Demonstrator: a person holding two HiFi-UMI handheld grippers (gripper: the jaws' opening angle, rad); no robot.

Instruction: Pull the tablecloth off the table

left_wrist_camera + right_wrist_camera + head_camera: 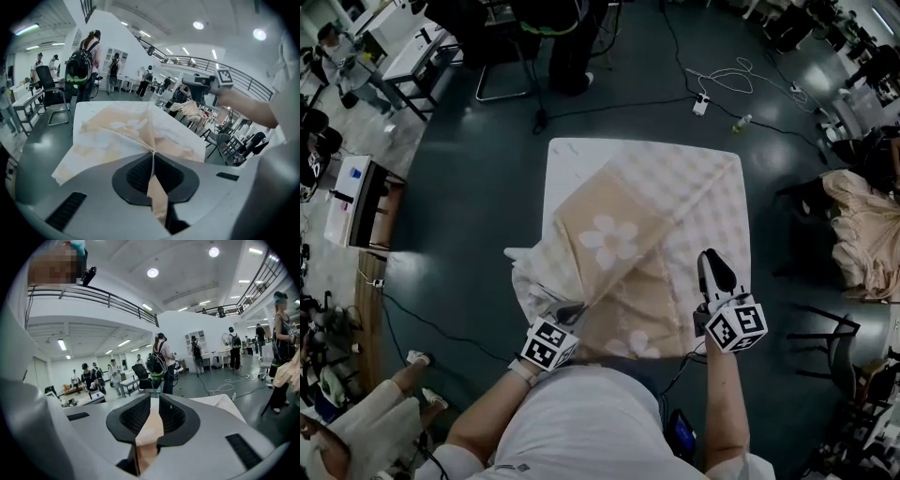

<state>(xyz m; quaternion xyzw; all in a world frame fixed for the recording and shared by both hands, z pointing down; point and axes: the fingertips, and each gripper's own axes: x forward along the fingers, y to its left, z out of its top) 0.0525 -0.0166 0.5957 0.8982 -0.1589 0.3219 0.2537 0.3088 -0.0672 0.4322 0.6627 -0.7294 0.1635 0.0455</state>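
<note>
The beige tablecloth (619,246) with white flowers lies bunched and folded over the near half of the square white table (570,161), whose far left corner is bare. My left gripper (570,314) is at the near left edge, shut on a pinched fold of the tablecloth (140,129) that stretches away from the jaws. My right gripper (711,258) is raised over the near right corner, shut on a strip of the tablecloth (149,427) that hangs down between its pads. In the left gripper view the right gripper (201,84) shows at the upper right.
A heap of beige fabric (861,225) lies on a seat at the right, with a dark chair (827,330) nearer me. Cables and a power strip (701,103) cross the floor beyond the table. A desk (358,202) stands at the left, and people stand around the room.
</note>
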